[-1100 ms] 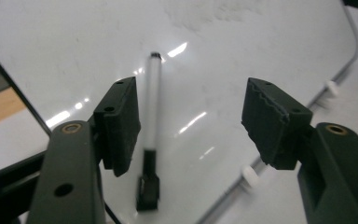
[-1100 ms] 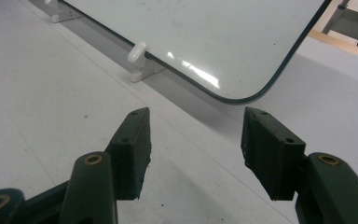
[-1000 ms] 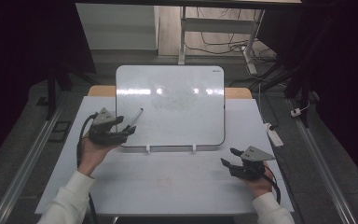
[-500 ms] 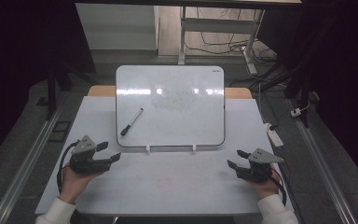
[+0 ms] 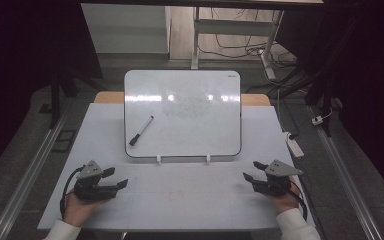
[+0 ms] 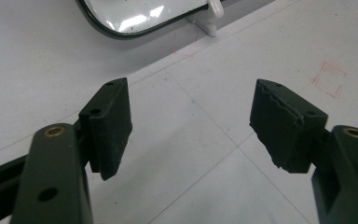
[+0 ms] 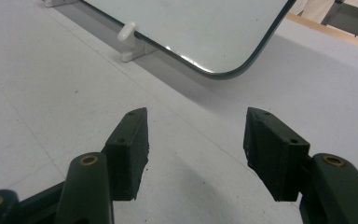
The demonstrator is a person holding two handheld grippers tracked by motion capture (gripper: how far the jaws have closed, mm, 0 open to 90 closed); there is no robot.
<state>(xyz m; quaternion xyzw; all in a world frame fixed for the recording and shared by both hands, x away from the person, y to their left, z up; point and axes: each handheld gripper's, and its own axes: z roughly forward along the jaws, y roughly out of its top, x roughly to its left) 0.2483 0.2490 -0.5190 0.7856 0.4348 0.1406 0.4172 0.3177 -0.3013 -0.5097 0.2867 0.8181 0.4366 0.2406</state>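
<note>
Left gripper lower now, marker well beyond its empty jaws

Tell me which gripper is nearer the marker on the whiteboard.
Left. The left gripper sits just below the marker, off the whiteboard's near-left corner; the right gripper rests across the table.

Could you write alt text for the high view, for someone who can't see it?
A marker lies on a whiteboard on a white table; nearer the camera, the left gripper and right gripper rest open and empty.
</note>
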